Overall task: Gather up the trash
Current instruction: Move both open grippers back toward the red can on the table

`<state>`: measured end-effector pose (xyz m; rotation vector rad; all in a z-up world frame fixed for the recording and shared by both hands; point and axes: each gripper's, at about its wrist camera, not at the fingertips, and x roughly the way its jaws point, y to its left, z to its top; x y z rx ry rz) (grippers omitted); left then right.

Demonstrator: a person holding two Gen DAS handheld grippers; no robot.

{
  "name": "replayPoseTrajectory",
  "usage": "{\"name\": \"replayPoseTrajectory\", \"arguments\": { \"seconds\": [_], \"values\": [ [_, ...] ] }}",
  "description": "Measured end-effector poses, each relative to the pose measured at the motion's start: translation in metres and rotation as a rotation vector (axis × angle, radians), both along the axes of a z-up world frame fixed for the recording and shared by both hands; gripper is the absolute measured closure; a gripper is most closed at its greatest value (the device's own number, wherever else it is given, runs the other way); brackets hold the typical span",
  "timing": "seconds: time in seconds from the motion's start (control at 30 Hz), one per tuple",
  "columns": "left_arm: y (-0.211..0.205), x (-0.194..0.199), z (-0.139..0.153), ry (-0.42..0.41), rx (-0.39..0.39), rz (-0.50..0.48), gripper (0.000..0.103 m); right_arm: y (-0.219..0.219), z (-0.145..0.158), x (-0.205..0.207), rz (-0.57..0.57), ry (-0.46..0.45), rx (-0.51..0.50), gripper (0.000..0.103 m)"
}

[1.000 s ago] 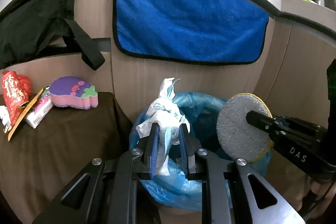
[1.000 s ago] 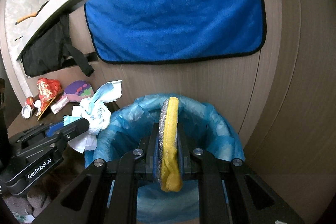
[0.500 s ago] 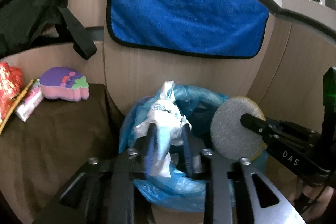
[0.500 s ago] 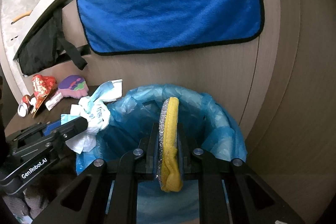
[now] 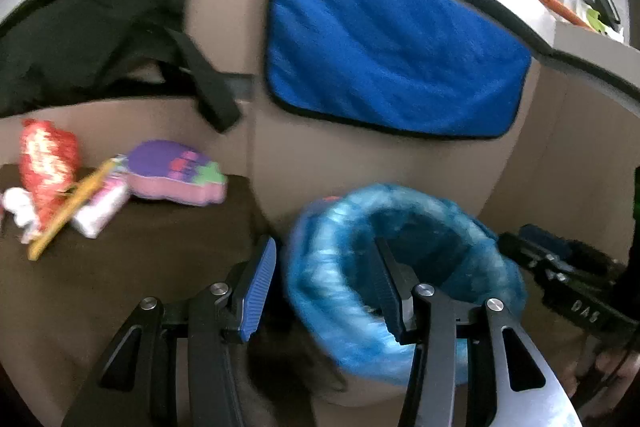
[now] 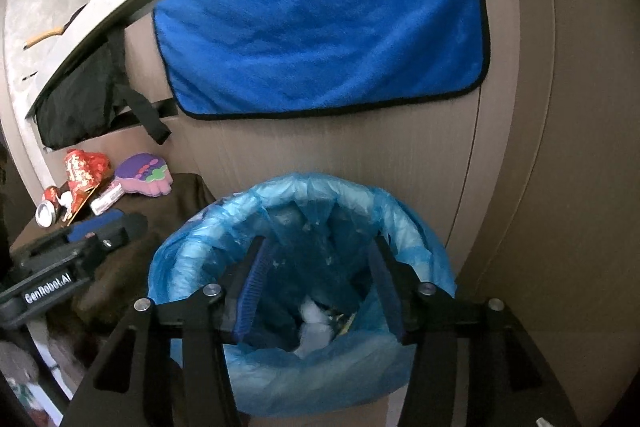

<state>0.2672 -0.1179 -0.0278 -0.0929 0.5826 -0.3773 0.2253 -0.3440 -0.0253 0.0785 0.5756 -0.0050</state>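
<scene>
Bin: the blue-lined trash bin [image 6: 304, 291] stands against the wood panel, white crumpled tissue [image 6: 316, 327] lying at its bottom
Right gripper: the right gripper [image 6: 316, 283] hangs over the bin mouth, jaws just opened, nothing between them
Left gripper: the left gripper [image 5: 324, 279] sits at the bin's left rim, jaws just opened and empty
Leftover trash: red wrapper [image 5: 46, 163], purple sponge [image 5: 176, 175] and small can [image 6: 46, 213] lie on the brown surface [image 5: 140, 247], well apart from the bin
Behind: blue towel [image 6: 320, 39] hangs above
</scene>
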Motion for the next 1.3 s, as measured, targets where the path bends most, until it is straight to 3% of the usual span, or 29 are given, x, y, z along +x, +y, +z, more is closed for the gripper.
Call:
{"name": "replayPoseTrajectory", "arguments": {
  "seconds": [0.33,0.47,0.73,0.93,1.3],
  "values": [
    [0.108,-0.028,0.044,-0.130,0.043,0.182,0.053,0.056,0.039,-0.009,0.092,-0.070,-0.024,0.054],
    [0.153,-0.043,0.068,-0.172,0.082,0.274,0.053,0.098,0.055,-0.007,0.150,-0.112,-0.026,0.050],
    [0.244,-0.065,0.098,-0.236,0.082,0.419,0.049,0.193,0.084,0.009,0.280,-0.160,-0.056,0.047],
    [0.292,-0.067,0.092,-0.236,0.066,0.469,0.043,0.250,0.094,0.024,0.345,-0.164,-0.053,0.047],
    [0.372,-0.033,0.040,-0.081,-0.070,0.431,0.043,0.315,0.076,0.065,0.405,-0.107,-0.111,0.047]
  ]
}}
